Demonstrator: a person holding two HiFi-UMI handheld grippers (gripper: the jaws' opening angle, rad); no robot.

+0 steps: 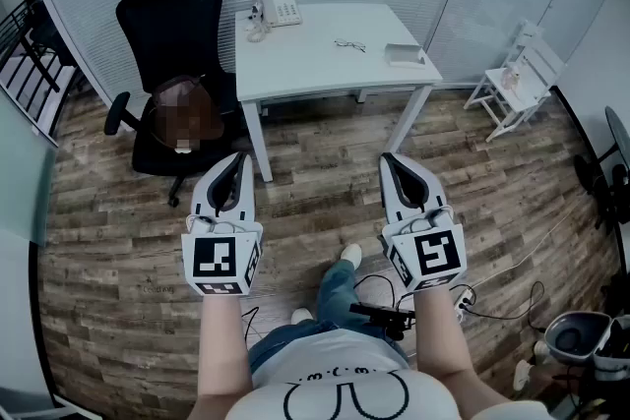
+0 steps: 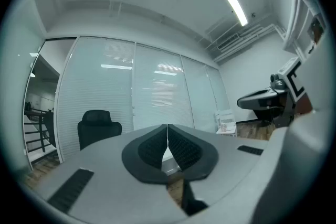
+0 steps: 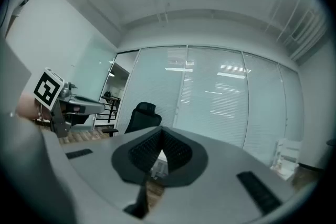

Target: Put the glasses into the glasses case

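Well, nothing is begun: my left gripper [image 1: 239,157] and right gripper [image 1: 387,158] are closed and empty. Next I must approach the glasses [image 1: 349,44] on the far desk [image 1: 310,69].

The left gripper [image 1: 239,157] and right gripper [image 1: 386,157] are white with black ribbed pads [image 2: 152,147], each bearing a black-and-white marker cube [image 1: 221,261]. White printed T-shirt [image 1: 335,356], blue jeans [image 1: 335,286], white shoes [image 1: 349,256].

Three things are being held up by the white table [image 1: 305,69]. A phone [image 1: 283,10] is being kept at its far left corner, glasses [image 1: 349,44] near the middle, and a small case [image 1: 405,54] by its right edge.
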